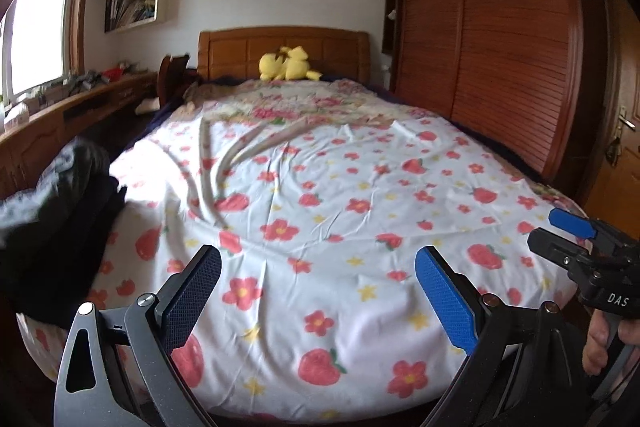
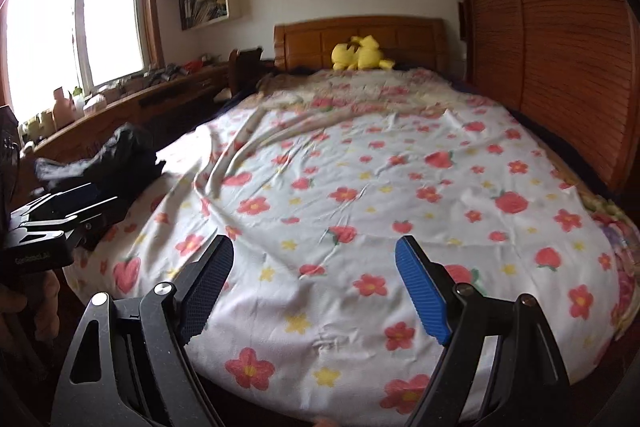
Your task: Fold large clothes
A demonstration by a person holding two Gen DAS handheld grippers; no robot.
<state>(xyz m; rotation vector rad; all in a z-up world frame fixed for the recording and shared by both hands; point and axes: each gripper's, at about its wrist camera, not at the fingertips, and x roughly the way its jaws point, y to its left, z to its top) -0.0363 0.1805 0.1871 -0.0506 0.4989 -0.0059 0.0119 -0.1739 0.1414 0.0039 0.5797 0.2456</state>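
Observation:
A heap of dark clothes [image 1: 68, 211] [image 2: 120, 159] lies on the left edge of the bed, black and grey pieces bunched together. My left gripper [image 1: 318, 259] hovers over the foot of the bed, open, with nothing between its fingers; the heap is to its left. My right gripper [image 2: 316, 247] is open and empty too, and also hangs over the foot of the bed. In the left wrist view the right gripper [image 1: 548, 231] shows at the right edge. In the right wrist view the left gripper [image 2: 86, 203] shows at the left, close to the heap.
The bed's white sheet [image 1: 320, 187] has red flowers and strawberries and is wrinkled near the middle. A yellow plush toy [image 1: 288, 65] sits at the wooden headboard [image 1: 240, 51]. A wardrobe [image 1: 500, 47] stands on the right, and a cluttered wooden ledge [image 2: 132, 95] runs under the window on the left.

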